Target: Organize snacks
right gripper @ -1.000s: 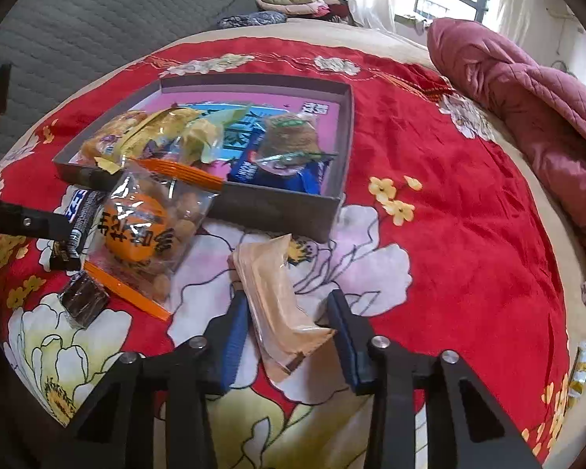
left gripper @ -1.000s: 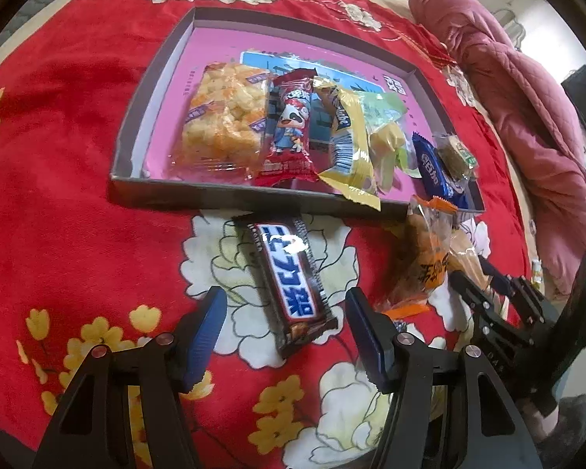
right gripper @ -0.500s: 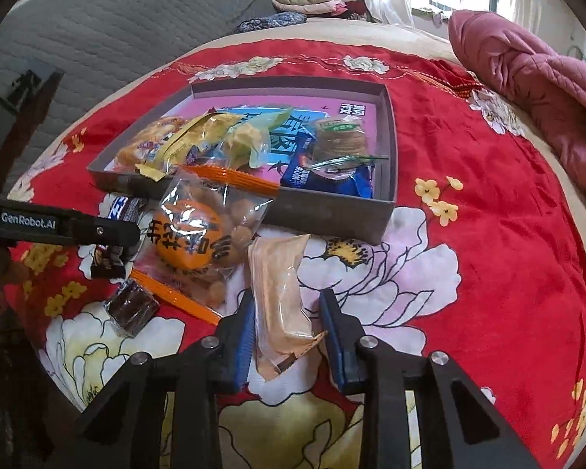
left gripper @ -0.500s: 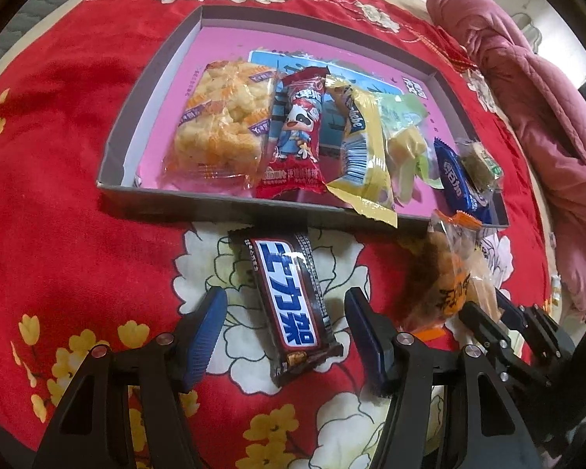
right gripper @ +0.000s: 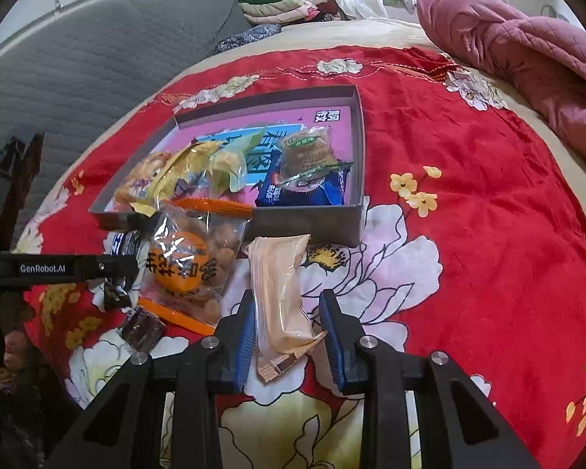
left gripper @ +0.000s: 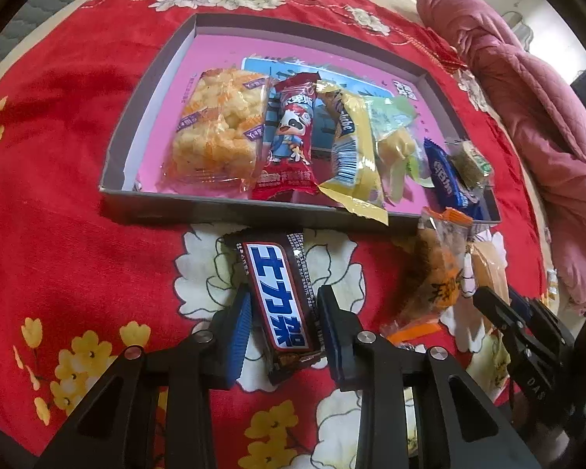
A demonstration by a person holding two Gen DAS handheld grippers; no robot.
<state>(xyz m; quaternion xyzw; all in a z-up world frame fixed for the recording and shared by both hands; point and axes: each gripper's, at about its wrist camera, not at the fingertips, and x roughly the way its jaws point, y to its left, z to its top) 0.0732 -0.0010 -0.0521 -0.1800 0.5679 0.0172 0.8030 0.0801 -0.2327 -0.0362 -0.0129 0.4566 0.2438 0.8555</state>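
A red flowered blanket covers the bed, and the landmark on it is a shallow grey box with a pink floor. To the right of the box in the right wrist view the blanket lies bare out to a bunched pink quilt; the far half of the box floor is also bare. Inside, along the near wall, packets lie side by side: a puffed-rice bar, a red packet, a yellow packet whose end hangs over the wall, a green one, a blue one and a small clear-wrapped cake.

Just outside the near wall lie three snacks: a dark chocolate bar, a clear bag of nuts with orange seams, and a tan wafer packet.

The left tongs have just been closing, and their blue pads now press both sides of the chocolate bar. The right tongs are closed on the lower part of the wafer packet.

The wafer packet's near end is crumpled. A small dark wrapped piece beside the nut bag is too small to identify.
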